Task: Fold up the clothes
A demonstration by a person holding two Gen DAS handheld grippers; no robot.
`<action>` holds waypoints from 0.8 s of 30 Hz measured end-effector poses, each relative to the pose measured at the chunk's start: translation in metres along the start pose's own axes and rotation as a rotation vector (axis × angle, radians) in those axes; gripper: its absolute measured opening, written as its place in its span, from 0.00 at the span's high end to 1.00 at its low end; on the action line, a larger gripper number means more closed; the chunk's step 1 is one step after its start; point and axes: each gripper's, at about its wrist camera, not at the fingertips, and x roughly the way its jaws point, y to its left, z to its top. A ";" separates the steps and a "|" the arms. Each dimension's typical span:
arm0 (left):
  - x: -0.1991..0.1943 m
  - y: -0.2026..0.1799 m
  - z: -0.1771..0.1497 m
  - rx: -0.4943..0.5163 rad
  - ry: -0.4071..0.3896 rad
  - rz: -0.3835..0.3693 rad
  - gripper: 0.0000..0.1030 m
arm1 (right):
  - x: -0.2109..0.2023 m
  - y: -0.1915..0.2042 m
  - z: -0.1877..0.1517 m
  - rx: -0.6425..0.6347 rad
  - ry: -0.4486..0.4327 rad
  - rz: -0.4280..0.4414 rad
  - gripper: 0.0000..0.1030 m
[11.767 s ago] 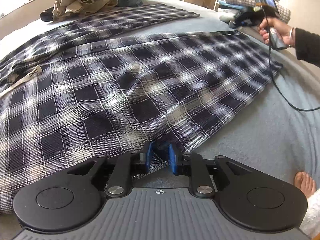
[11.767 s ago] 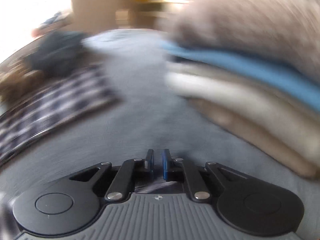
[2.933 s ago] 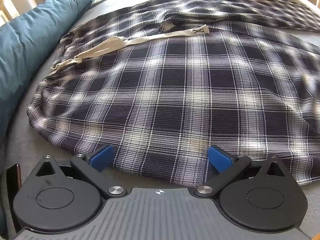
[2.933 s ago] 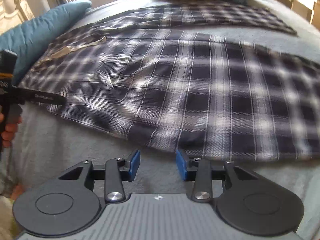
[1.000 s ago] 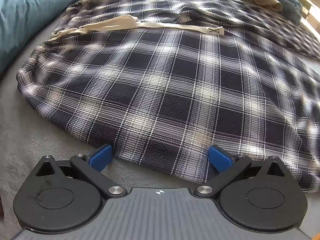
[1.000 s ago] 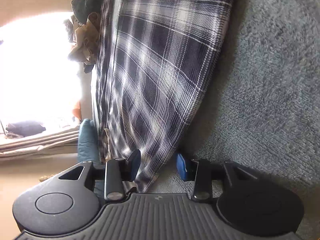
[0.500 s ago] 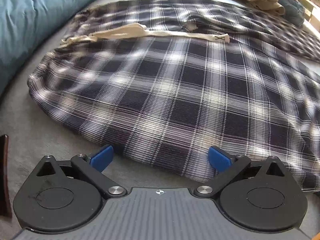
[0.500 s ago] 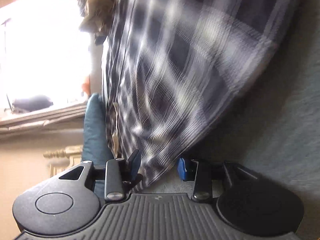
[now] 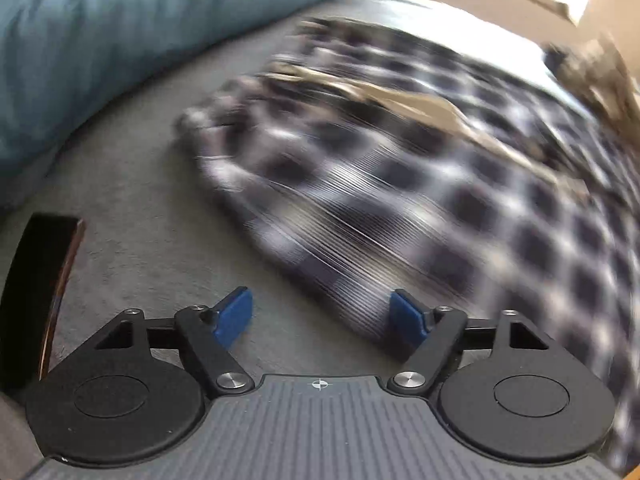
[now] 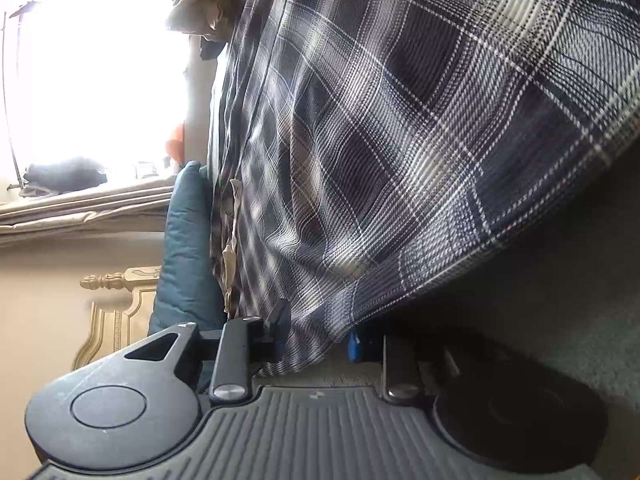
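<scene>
In the left wrist view the left tool (image 9: 322, 316) hangs released at lower centre, the plaid trousers (image 9: 400, 200) spread rightward across the bed (image 9: 140, 216). The right tool (image 10: 316, 338) pinches their edge, seemingly lifting it to fold.

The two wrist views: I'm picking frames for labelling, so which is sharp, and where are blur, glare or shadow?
Left wrist view: plaid trousers streaked by motion blur, left tool sharp. Right wrist view: the weave is crisp, the window is blown out white, and the right tool has its far side in deep shadow.
</scene>
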 end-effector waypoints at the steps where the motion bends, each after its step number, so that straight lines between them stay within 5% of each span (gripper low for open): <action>1: 0.001 0.007 0.003 -0.034 -0.008 -0.004 0.35 | 0.000 0.000 0.000 0.001 0.000 -0.002 0.77; 13: 0.021 0.050 0.031 -0.172 -0.066 0.045 0.49 | -0.009 0.000 0.000 0.021 -0.047 -0.019 0.79; 24: 0.029 0.042 0.038 -0.100 -0.069 0.071 0.52 | -0.012 -0.002 0.000 0.039 -0.091 -0.030 0.78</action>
